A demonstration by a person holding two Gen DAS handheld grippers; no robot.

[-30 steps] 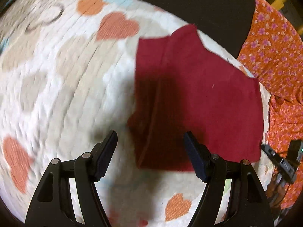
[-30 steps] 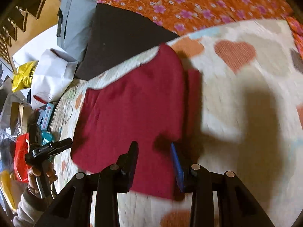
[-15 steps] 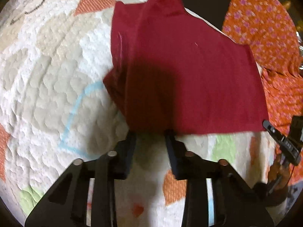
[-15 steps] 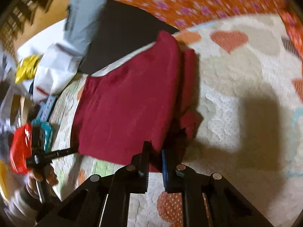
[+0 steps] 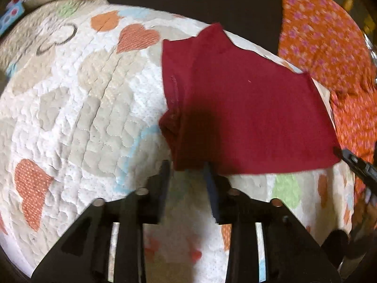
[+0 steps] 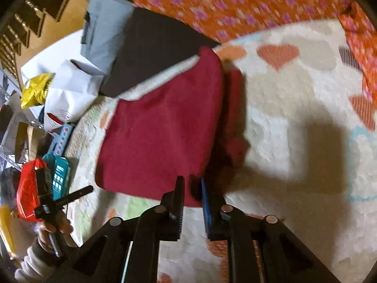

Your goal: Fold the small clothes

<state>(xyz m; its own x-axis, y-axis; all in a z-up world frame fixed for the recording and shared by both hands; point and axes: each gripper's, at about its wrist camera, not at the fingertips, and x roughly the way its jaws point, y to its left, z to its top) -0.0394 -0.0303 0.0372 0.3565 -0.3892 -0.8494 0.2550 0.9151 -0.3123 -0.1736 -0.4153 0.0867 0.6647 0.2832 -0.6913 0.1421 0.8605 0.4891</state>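
Over on the left, heart-patterned quilt spread wide, and the left tool sits at the near edge of the dark red garment, its jaws a little apart with the garment's folded corner between their tips; whether they pinch it, I cannot tell. The garment lies flat on the quilt, one side doubled over. Further right, orange floral cloth. From the other camera, the right tool has its jaws narrowly apart at the garment's near hem.
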